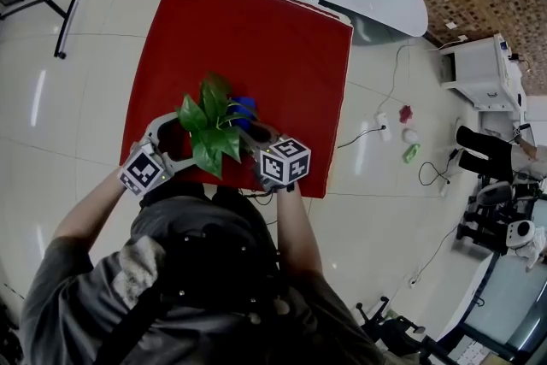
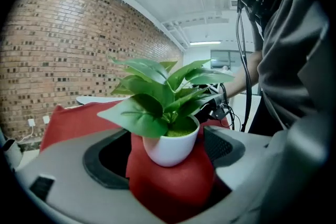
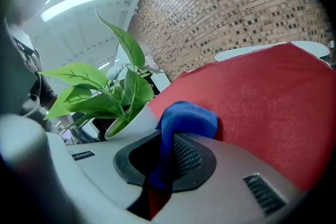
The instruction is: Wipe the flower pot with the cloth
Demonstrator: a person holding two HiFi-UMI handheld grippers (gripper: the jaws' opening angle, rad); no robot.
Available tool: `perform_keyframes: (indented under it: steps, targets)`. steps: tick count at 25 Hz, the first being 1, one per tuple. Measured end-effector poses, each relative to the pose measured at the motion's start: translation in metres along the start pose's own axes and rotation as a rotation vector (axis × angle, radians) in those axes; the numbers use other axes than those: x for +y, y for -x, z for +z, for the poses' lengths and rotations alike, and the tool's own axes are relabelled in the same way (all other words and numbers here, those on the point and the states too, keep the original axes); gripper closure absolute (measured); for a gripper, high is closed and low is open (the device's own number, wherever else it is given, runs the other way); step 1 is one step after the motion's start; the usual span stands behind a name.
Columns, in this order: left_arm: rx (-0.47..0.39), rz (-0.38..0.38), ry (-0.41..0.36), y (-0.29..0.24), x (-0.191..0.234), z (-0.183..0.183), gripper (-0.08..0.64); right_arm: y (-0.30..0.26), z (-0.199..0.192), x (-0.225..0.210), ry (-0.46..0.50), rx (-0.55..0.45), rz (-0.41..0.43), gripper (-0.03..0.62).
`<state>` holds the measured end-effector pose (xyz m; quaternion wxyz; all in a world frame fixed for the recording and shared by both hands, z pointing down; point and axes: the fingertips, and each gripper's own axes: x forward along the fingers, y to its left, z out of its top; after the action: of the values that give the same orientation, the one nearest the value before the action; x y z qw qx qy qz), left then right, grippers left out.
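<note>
1. At the red surface's (image 1: 256,38) 6 o'clock edge, the flower pot (image 2: 170,148) stands between my left tool's (image 1: 177,139) released jaws.
2. My right tool (image 3: 167,157) pinches the blue cloth (image 3: 186,118) at the pot's 2 o'clock.

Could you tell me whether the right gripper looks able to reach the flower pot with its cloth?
Likely yes: the right gripper, shut on the blue cloth, sits right beside the white flower pot, with nothing between them.
</note>
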<state>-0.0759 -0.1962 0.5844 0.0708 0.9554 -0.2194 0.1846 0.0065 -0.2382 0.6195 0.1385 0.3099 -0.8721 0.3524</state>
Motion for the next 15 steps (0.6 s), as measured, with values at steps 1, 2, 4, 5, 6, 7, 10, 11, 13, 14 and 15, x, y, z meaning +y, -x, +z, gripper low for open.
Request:
perform_keyframes:
  steps: [1,2,4,5,6,7,10,11,13,14,15]
  targets:
    - [0.011,0.023,0.024,0.004,-0.003,-0.005,0.097,0.002,-0.001,-0.001,-0.007,-0.005,0.0,0.526]
    - [0.022,0.045,0.049,0.007,-0.008,-0.009,0.096,0.005,-0.002,-0.001,-0.014,-0.009,0.0,0.526]
    - [0.018,0.095,0.107,0.012,-0.017,-0.013,0.097,0.009,-0.004,-0.001,-0.021,-0.015,-0.001,0.526]
    - [-0.004,0.127,0.143,0.013,-0.02,-0.011,0.097,0.01,-0.004,-0.001,-0.021,-0.017,-0.001,0.526]
    - [-0.032,0.166,0.176,0.014,-0.021,-0.008,0.094,0.01,-0.004,-0.001,-0.018,-0.018,-0.001,0.526]
    - [-0.056,0.21,0.2,0.015,-0.021,-0.005,0.094,0.01,-0.004,-0.001,-0.012,-0.018,-0.001,0.525]
    - [-0.081,0.324,0.242,0.01,-0.022,-0.004,0.086,0.009,-0.008,-0.003,0.005,-0.014,0.002,0.525]
    - [-0.086,0.348,0.263,0.006,-0.025,-0.004,0.086,0.01,-0.01,-0.003,0.006,-0.013,0.006,0.525]
    - [-0.096,0.382,0.3,-0.003,-0.035,-0.003,0.084,0.013,-0.013,-0.003,0.004,-0.013,0.016,0.525]
    - [-0.098,0.404,0.31,-0.008,-0.039,-0.001,0.084,0.015,-0.014,-0.002,0.004,-0.013,0.023,0.526]
    - [-0.099,0.433,0.315,-0.012,-0.042,0.001,0.084,0.017,-0.015,-0.001,0.004,-0.013,0.029,0.525]
